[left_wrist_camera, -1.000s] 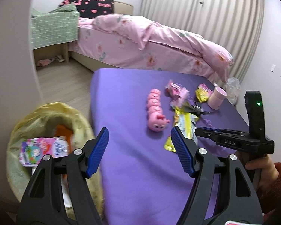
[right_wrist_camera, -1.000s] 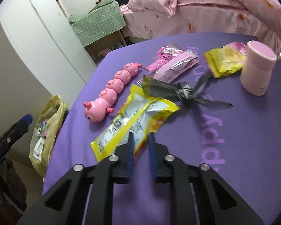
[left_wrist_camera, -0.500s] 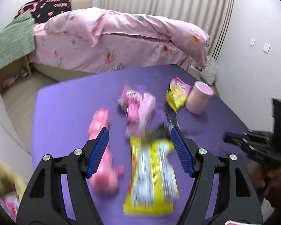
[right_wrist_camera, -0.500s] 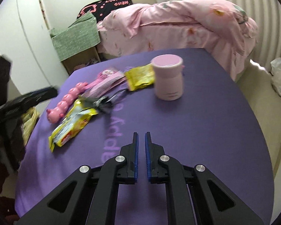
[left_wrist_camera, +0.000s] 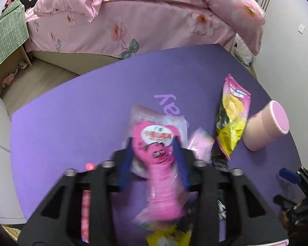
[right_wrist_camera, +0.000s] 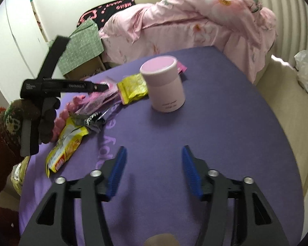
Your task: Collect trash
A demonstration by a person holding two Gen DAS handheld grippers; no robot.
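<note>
My left gripper (left_wrist_camera: 154,149) is closed on a bright pink snack wrapper (left_wrist_camera: 156,143) above the purple table (left_wrist_camera: 71,123); the wrapper is blurred. In the right wrist view the left gripper (right_wrist_camera: 104,86) hangs over the pink wrapper (right_wrist_camera: 100,99). A yellow-and-pink wrapper (left_wrist_camera: 233,119) lies to the right, also in the right wrist view (right_wrist_camera: 133,88). A long yellow wrapper (right_wrist_camera: 66,143) and a dark crumpled wrapper (right_wrist_camera: 90,121) lie left of my right gripper (right_wrist_camera: 153,170), which is open and empty above bare table.
A pink cup (right_wrist_camera: 164,88) stands upright mid-table, also in the left wrist view (left_wrist_camera: 267,127). A pink caterpillar toy (right_wrist_camera: 65,112) lies by the wrappers. A bed with pink bedding (left_wrist_camera: 143,16) is beyond the table. A yellowish trash bag (right_wrist_camera: 18,176) sits at the table's left edge.
My left gripper moved forward and down over the wrappers and closed on the pink wrapper. My right gripper opened from shut and moved closer to the cup.
</note>
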